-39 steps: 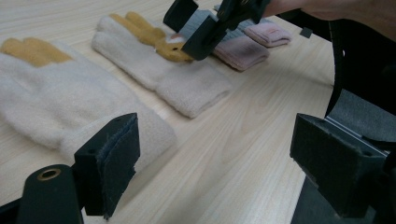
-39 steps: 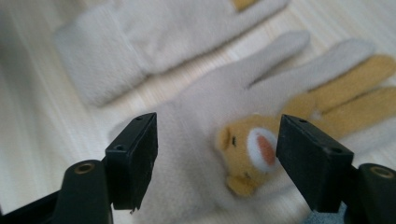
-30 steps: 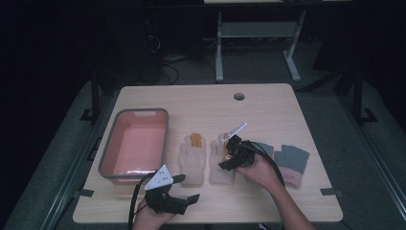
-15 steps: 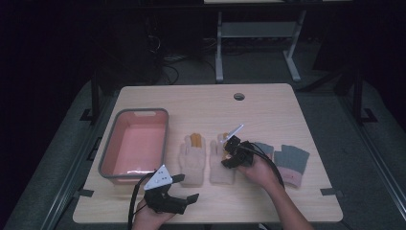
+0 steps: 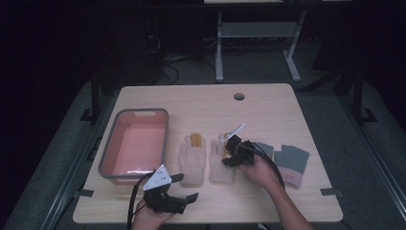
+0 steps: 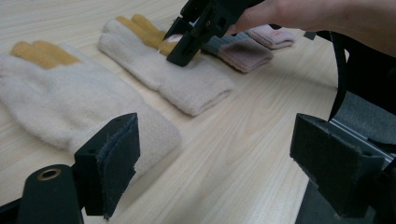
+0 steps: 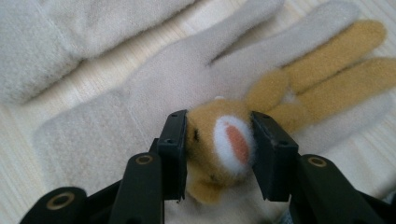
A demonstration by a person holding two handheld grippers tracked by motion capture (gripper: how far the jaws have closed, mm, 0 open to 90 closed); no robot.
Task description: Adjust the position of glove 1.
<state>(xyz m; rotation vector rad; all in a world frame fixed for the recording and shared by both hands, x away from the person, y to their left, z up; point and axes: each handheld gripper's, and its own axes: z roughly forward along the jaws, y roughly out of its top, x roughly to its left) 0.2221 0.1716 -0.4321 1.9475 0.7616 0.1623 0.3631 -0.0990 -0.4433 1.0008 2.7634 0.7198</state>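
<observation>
**Lifting the right cream glove by its patch**

Worktop (image 5: pixel 268 103): the right cream glove (image 5: pixel 221 167) lies flat beside its twin. Your right tongs (image 7: pixel 218 149) have just closed, pinching its tan patch; raise slowly, checking fabric follows. Left tongs (image 6: pixel 219 154) sit spread, idle.

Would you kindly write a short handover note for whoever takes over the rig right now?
Right tongs: jaws just closed onto the tan animal patch of the right cream glove, which lies flat on the table.
Left tongs: open, near the table's front edge, holding nothing.
Left cream glove lies beside the pink bin; grey-pink gloves are at the right.
Done: grip taken. Left: nothing is in the bin yet.
</observation>
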